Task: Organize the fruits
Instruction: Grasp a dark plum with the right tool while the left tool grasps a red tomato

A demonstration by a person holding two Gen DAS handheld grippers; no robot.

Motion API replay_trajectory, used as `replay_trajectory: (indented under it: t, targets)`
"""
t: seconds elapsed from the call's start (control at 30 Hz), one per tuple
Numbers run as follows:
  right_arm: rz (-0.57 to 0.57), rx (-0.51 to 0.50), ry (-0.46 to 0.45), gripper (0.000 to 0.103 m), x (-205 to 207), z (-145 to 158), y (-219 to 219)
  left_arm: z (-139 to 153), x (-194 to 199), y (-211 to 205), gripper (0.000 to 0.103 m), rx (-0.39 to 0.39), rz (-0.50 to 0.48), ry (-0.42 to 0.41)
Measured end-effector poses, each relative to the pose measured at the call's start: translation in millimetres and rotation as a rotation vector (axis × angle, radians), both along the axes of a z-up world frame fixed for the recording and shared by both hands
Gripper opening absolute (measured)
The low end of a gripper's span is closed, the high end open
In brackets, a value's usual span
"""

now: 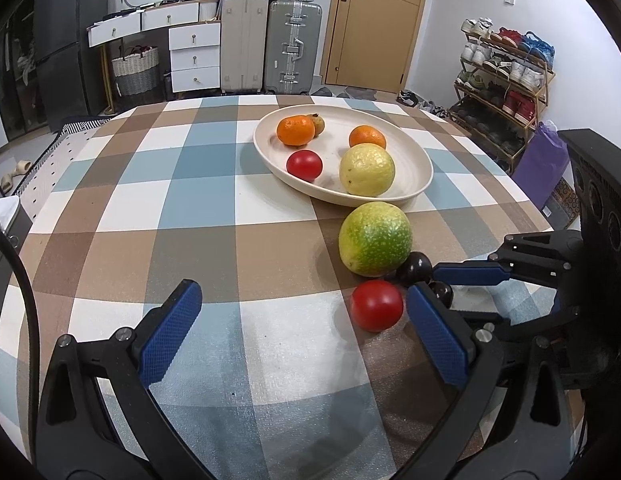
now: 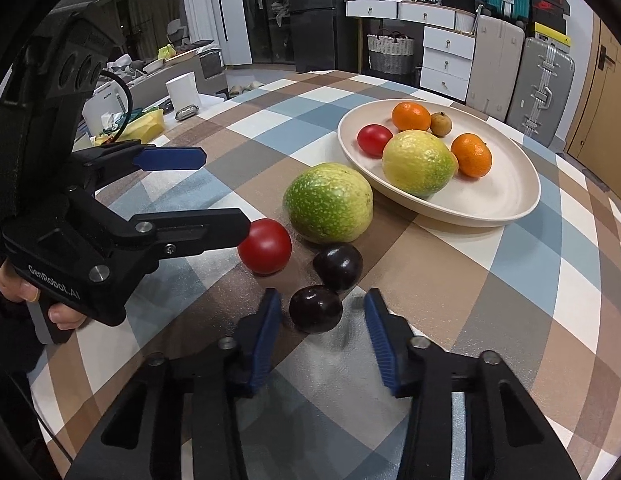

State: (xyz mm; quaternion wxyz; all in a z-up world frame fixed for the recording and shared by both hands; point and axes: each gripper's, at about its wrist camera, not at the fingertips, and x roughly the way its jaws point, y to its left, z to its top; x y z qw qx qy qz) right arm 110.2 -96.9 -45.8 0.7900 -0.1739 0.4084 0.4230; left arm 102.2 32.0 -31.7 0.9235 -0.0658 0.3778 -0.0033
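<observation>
A cream plate [image 1: 270,152] [image 2: 502,196] at the far side of the checked tablecloth holds two oranges, a red tomato, a yellow-green fruit and a small brown fruit. In front of it on the cloth lie a big green fruit [image 1: 374,238] [image 2: 328,202], a red tomato [image 1: 376,306] [image 2: 264,246] and two dark plums. My right gripper [image 2: 322,316] is open around the nearer plum [image 2: 316,308] [image 1: 442,292]; a gap shows at its right pad. The other plum [image 2: 337,266] [image 1: 414,268] sits just beyond. My left gripper [image 1: 302,304] [image 2: 222,192] is open, with the loose tomato just inside its right finger.
Suitcases [image 1: 270,48], white drawers [image 1: 194,56], a wooden door [image 1: 374,20] and a shoe rack [image 1: 506,80] stand behind the table. In the right wrist view a cluttered side table [image 2: 158,92] is at the left, and a hand [image 2: 14,288] holds the left gripper's handle.
</observation>
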Motion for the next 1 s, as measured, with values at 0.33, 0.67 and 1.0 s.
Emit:
replay_trajectory:
  t: [0.33,0.67,1.0]
  targets:
    - [0.016,0.026,0.01,0.026,-1.2,3.9,-3.0,0.6,-0.2,-3.7,0.102,-0.004,-0.02,0.002]
    - [-0.071,0.139,-0.017,0.027,14.0,22.0,-25.2,-10.6,14.1,-28.3,0.091,0.048,-0.093,0.09]
    - [-0.136,0.146,-0.022,0.026,25.0,21.4,-34.3,-18.2,19.5,-36.7,0.052,0.063,-0.127,0.119]
